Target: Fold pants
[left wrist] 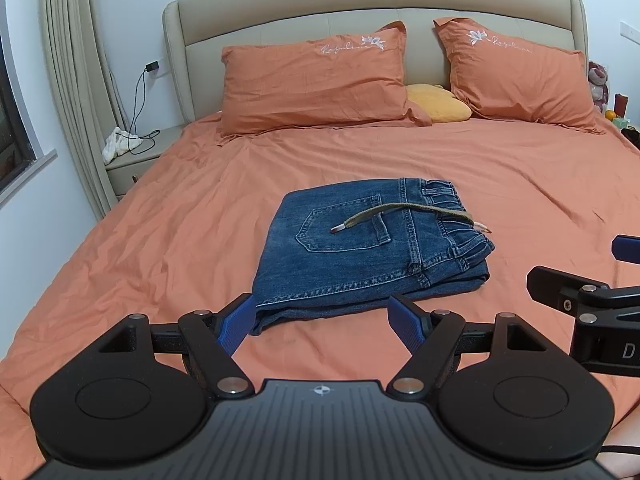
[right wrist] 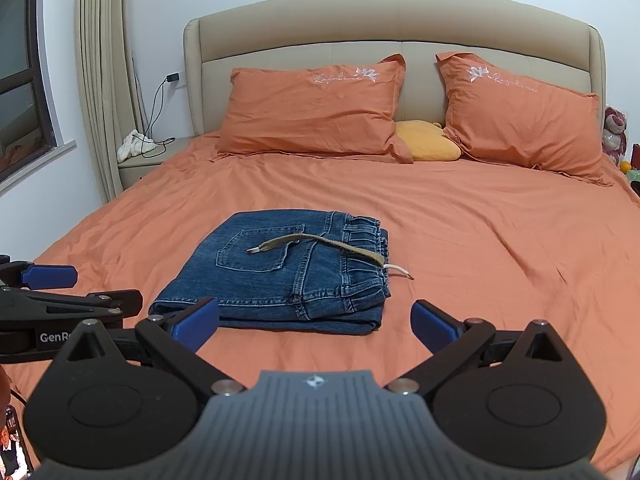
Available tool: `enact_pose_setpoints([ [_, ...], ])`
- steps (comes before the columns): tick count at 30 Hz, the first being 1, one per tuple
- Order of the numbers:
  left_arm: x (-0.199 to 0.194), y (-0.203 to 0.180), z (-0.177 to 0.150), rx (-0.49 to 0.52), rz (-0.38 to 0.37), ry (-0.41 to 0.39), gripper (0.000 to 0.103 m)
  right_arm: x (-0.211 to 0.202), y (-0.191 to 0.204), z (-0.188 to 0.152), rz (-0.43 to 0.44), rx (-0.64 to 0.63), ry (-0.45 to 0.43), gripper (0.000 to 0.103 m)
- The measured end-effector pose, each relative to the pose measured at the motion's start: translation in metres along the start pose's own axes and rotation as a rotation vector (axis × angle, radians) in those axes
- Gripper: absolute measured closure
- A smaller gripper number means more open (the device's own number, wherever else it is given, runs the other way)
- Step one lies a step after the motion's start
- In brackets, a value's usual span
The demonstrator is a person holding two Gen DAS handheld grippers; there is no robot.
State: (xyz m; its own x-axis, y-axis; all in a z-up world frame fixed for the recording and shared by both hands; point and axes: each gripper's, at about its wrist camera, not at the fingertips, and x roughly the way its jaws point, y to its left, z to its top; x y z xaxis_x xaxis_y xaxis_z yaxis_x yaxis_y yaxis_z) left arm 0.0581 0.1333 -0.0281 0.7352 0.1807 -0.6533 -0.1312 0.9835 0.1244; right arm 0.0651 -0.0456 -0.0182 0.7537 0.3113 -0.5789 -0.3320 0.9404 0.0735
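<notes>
Blue denim pants (left wrist: pixel 360 256) lie folded into a compact stack on the orange bed, back pocket up, waistband to the right. They also show in the right wrist view (right wrist: pixel 280 276). An olive drawstring (left wrist: pixel 400 212) lies across the top, also seen in the right wrist view (right wrist: pixel 320 246). My left gripper (left wrist: pixel 324 320) is open and empty, just short of the stack's near edge. My right gripper (right wrist: pixel 316 324) is open and empty, just in front of the stack. Each gripper shows at the edge of the other's view.
Orange bed sheet (left wrist: pixel 160 240) covers the bed. Two orange pillows (left wrist: pixel 316 84) (left wrist: pixel 516 76) and a yellow cushion (left wrist: pixel 438 104) lie at the beige headboard (left wrist: pixel 360 4). A nightstand (left wrist: pixel 136 160) with a white cloth and cable stands left, by curtains and a window.
</notes>
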Motion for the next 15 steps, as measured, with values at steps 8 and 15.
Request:
enact_pose_setpoints([
  [8, -0.006, 0.001, 0.001, 0.005, 0.001, -0.017, 0.015, -0.002, -0.001, 0.0, 0.001, -0.001, -0.002, 0.005],
  [15, -0.011, 0.003, 0.0, 0.005, -0.013, -0.041, 0.015, -0.005, -0.001, 0.0, 0.0, 0.001, -0.004, 0.005],
])
